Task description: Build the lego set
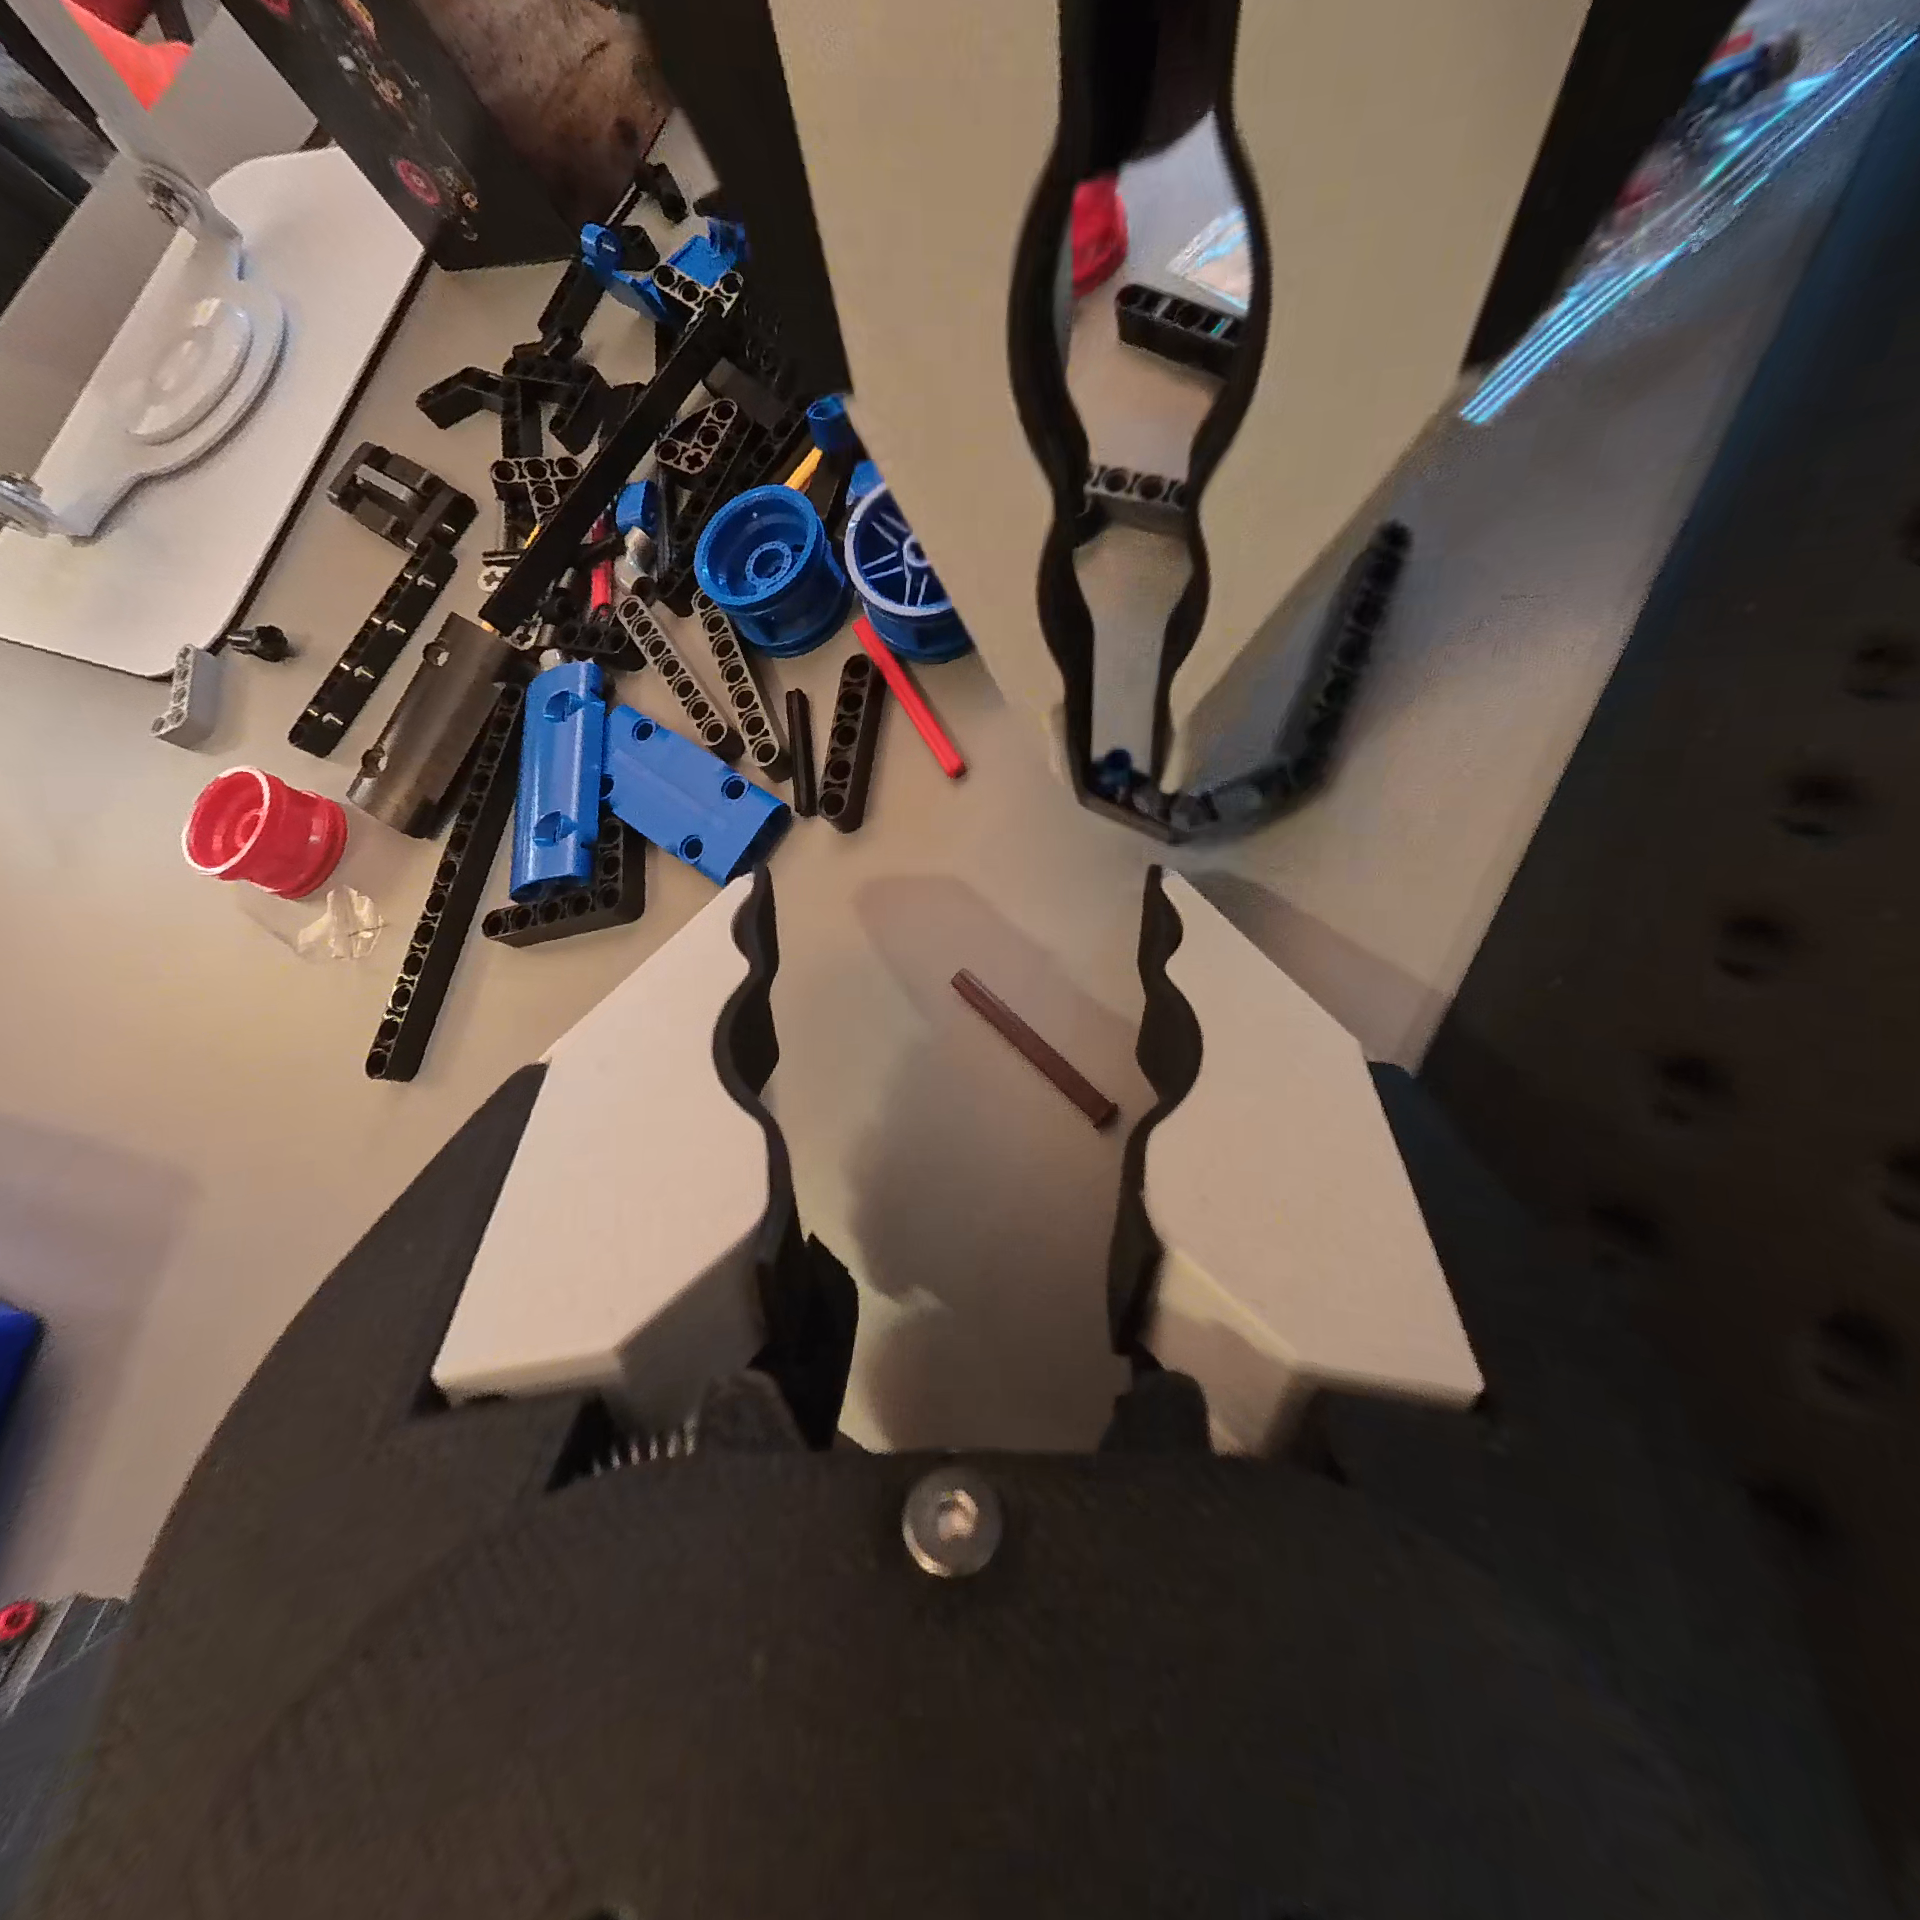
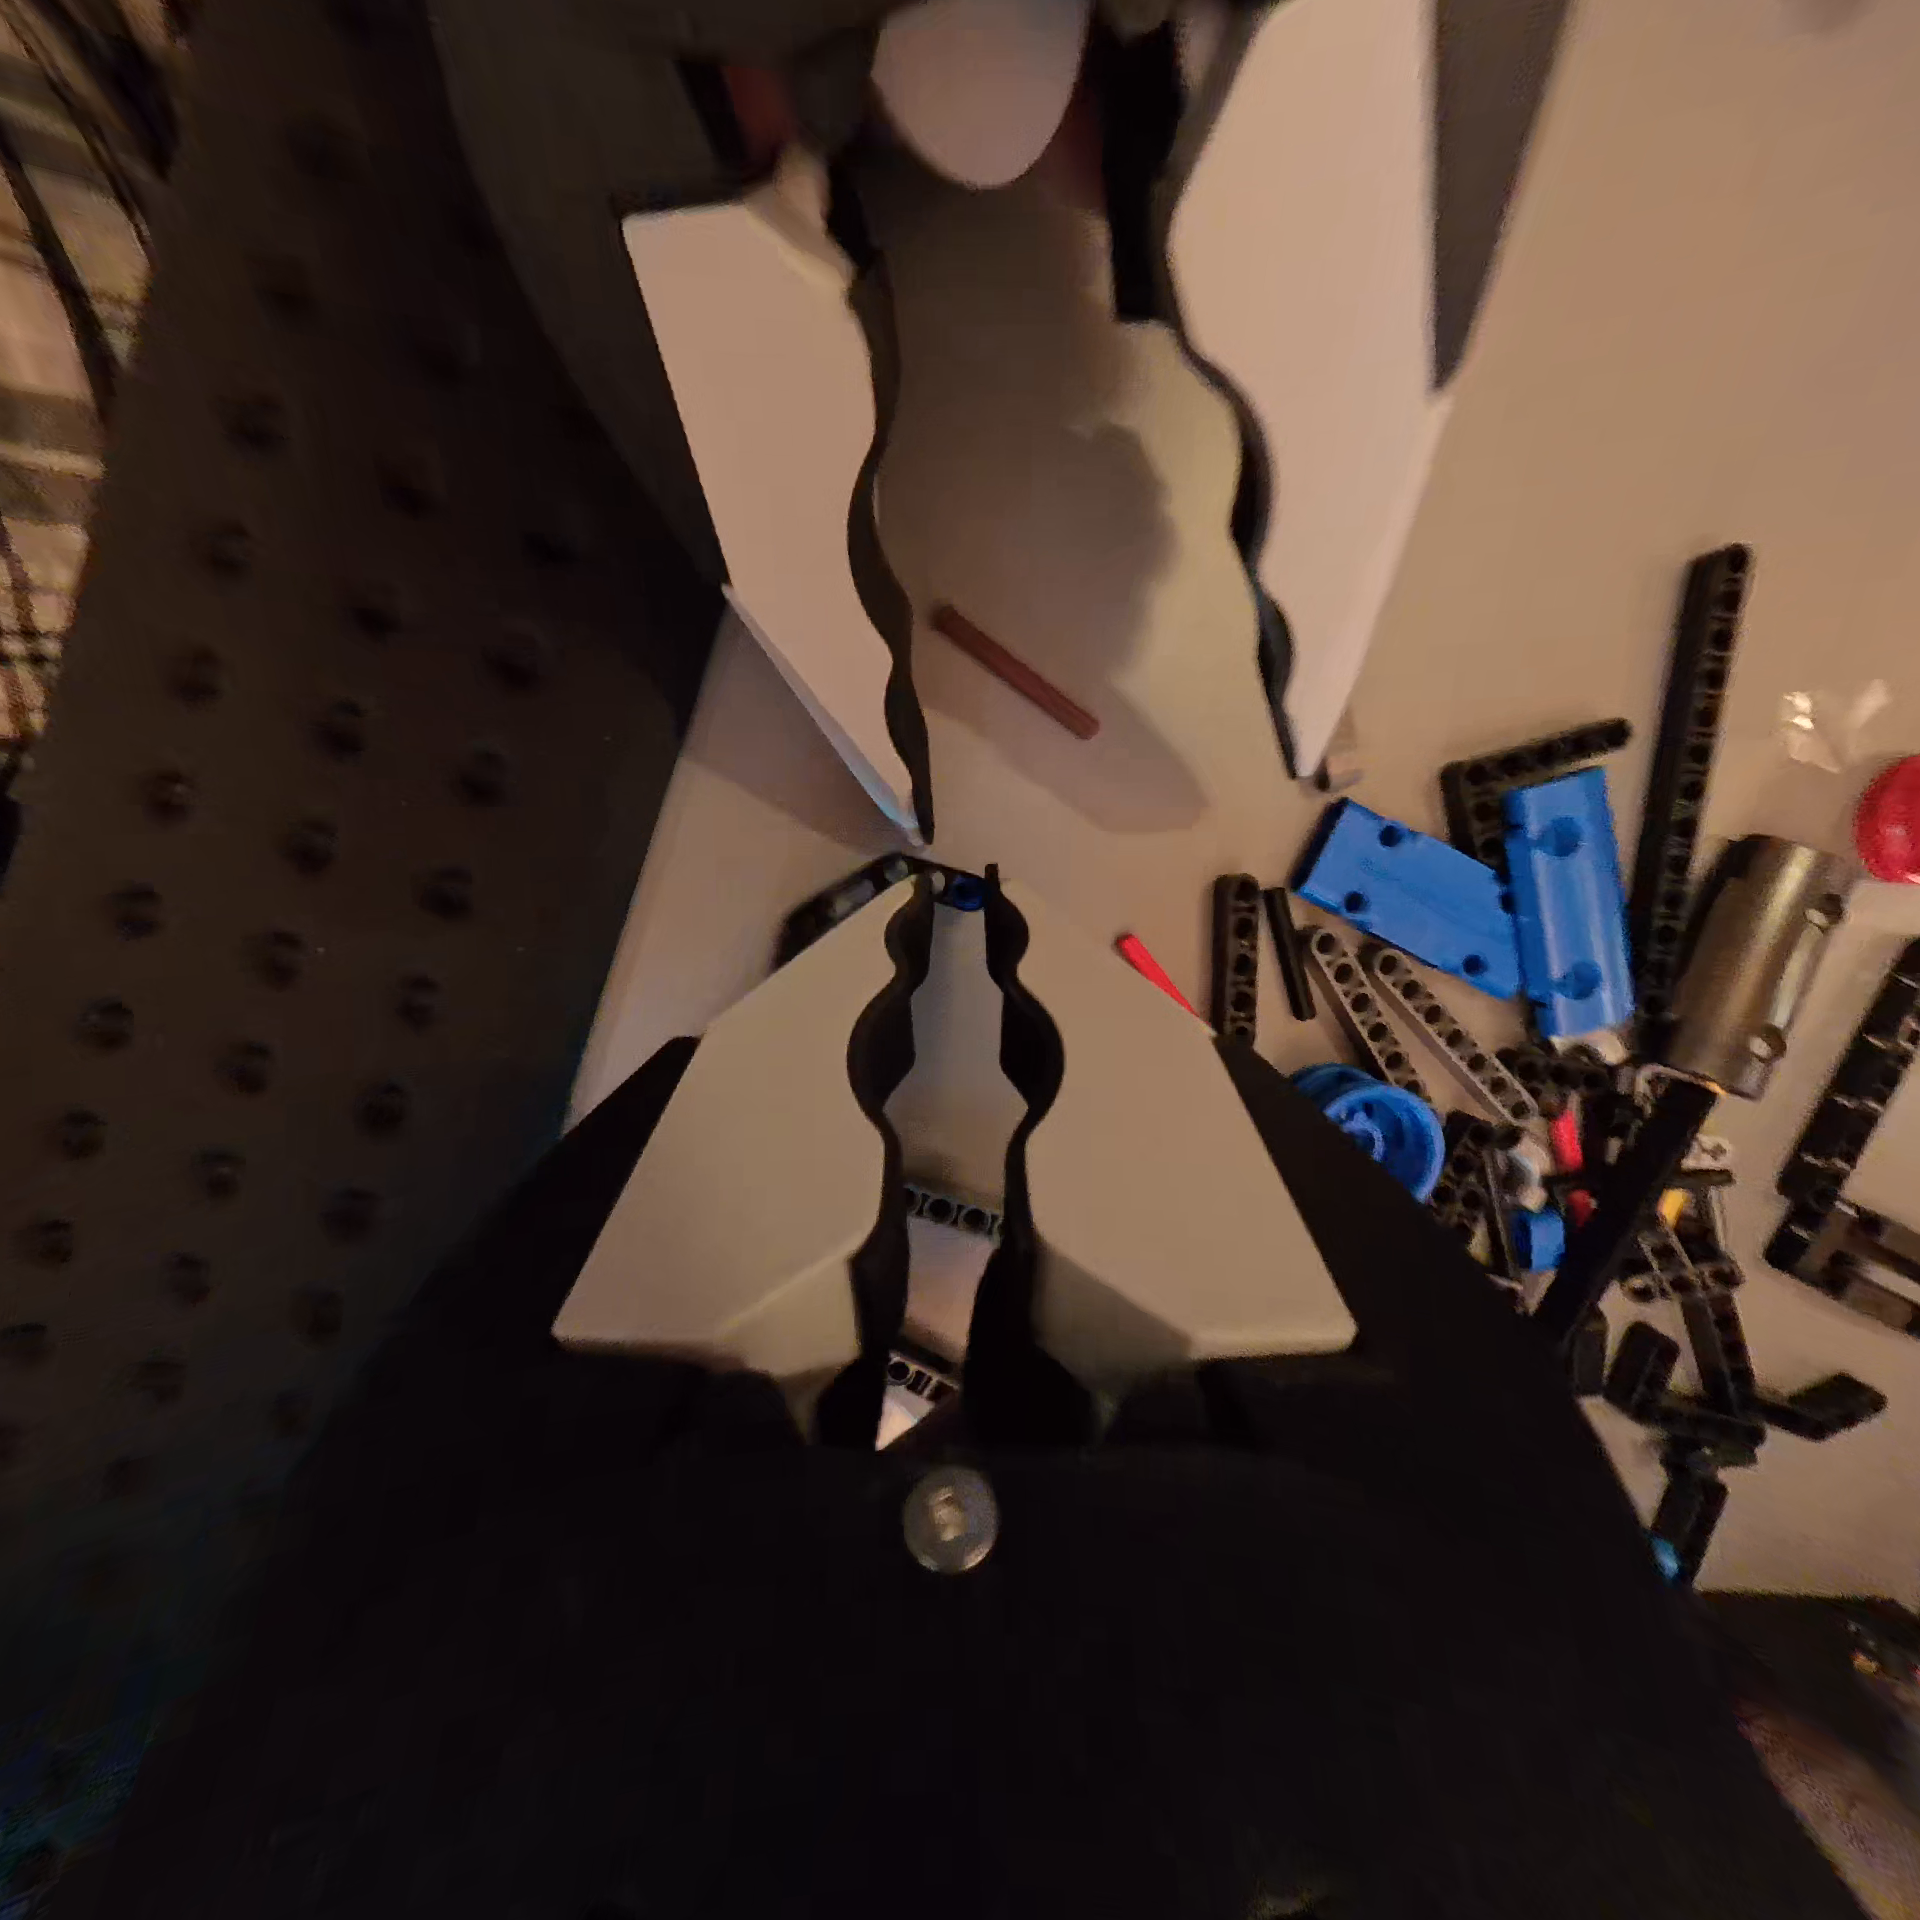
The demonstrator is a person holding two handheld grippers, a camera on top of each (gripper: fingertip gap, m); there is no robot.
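L gripper (image 1: 956,894) hangs over the pale bench (image 1: 125,1039), jaws wide apart and holding nothing. Between its fingers, flat on the bench, lies a dark brown axle (image 1: 1035,1049), touching neither finger.

R gripper (image 2: 961,883) faces it tip to tip. Its jaws are nearly together, pinched on a long black beam (image 1: 1320,686) at the beam's bent end; a small blue pin (image 2: 968,891) sits at that end, right at the fingertips. The beam slants off to the side above the bench. Frame's blurry there, so the pin looks plugged into the beam but I can't be sure.

Loose parts pile (image 1: 623,582) lies beside the grippers: black and grey beams, two blue panels (image 1: 644,790) side by side, blue wheel hubs (image 1: 769,571), a red axle (image 1: 909,698). A red hub (image 1: 265,831) sits apart at the pile's edge, near a clear plastic scrap (image 1: 338,925).
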